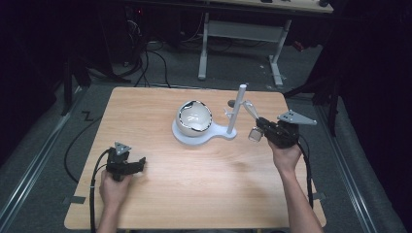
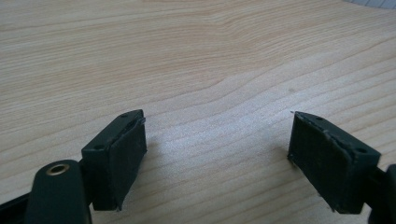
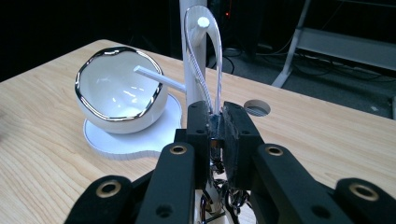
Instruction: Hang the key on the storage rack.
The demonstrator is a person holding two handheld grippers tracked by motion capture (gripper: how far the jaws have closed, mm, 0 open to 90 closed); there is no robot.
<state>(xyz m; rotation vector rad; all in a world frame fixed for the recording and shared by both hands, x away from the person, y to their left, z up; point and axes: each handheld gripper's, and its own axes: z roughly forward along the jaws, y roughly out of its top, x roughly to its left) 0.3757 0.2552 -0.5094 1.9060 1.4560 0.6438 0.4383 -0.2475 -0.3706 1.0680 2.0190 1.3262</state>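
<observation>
Looks like hanging step: your right gripper [image 3: 217,135] pinching necklace chain [image 3: 205,60] looped over stand peg [image 3: 203,22] near tabletop's far edge. Next probably release gently. Left gripper [image 2: 217,154] spread, idle near front-left corner.

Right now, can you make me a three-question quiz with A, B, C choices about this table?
1. Where is the white bowl?
A. on the round base of the white stand
B. on the floor
C. in the left gripper

2. How many pegs stick out of the stand's post?
A. none
B. two
C. five

3. What is the right gripper doing?
A. resting open
B. pinching a clear loop that hangs over a peg
C. holding the bowl

Answers: 1 A, the bowl sits on the stand's base. 2 B, the right gripper view shows two pegs. 3 B, its jaws are closed on the loop's lower end.
</observation>
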